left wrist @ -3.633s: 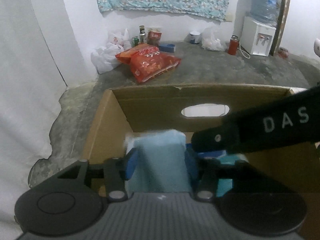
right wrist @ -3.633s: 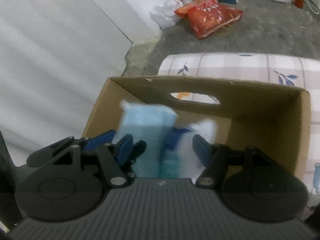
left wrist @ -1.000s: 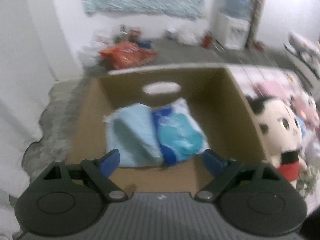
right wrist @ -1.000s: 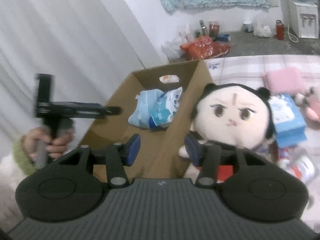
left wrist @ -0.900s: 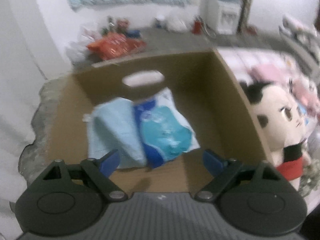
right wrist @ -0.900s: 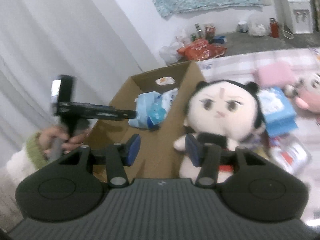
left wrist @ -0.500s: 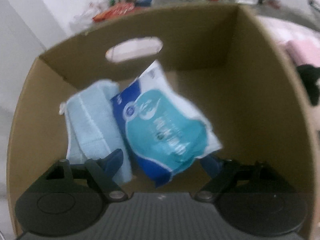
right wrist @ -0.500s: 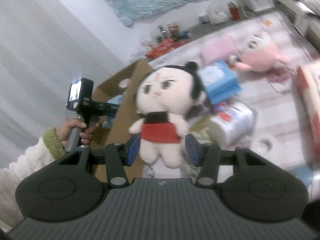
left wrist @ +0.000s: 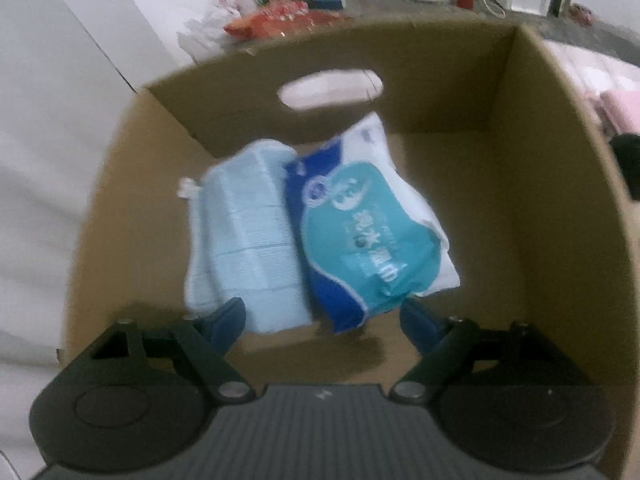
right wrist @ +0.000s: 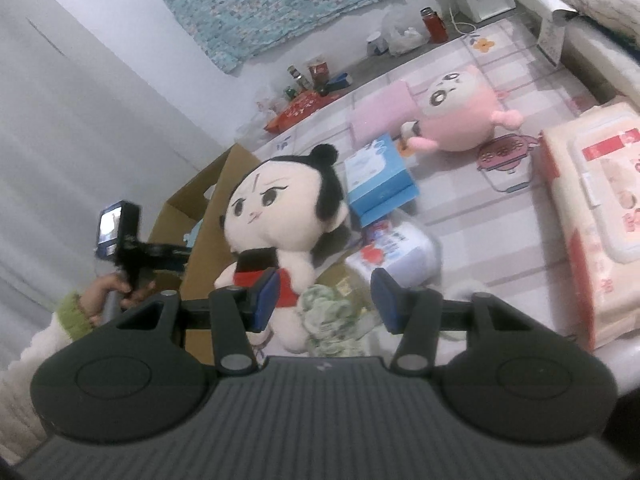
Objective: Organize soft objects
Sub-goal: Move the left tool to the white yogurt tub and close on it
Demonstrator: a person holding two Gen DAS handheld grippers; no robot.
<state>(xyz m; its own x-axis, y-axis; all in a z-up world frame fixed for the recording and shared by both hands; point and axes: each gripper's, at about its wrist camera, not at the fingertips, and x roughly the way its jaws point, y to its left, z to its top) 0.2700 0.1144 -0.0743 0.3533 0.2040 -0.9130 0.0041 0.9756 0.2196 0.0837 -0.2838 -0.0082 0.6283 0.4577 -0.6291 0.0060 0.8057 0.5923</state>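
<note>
A cardboard box (left wrist: 540, 208) holds a light blue folded cloth (left wrist: 252, 240) and a blue-and-teal tissue pack (left wrist: 372, 236) side by side. My left gripper (left wrist: 320, 316) is open and empty, hovering over the box just in front of both. My right gripper (right wrist: 324, 300) is open and empty above the bed, over a green-patterned cloth (right wrist: 332, 320). A black-haired doll in a red outfit (right wrist: 280, 216) leans against the box (right wrist: 208, 240) just ahead of it. The left gripper's handle (right wrist: 132, 248) shows in the right wrist view.
On the checked bedsheet lie a pink plush (right wrist: 456, 112), a pink folded cloth (right wrist: 380, 116), a blue tissue box (right wrist: 380, 180), a white tissue pack (right wrist: 396, 252) and a large wipes pack (right wrist: 592, 216). Red snack bags (left wrist: 280, 20) and bottles sit on the floor beyond.
Both packs were let go into the box. My left gripper drew back, then came in close over the box. My right gripper swung right and up over the bed, past the doll.
</note>
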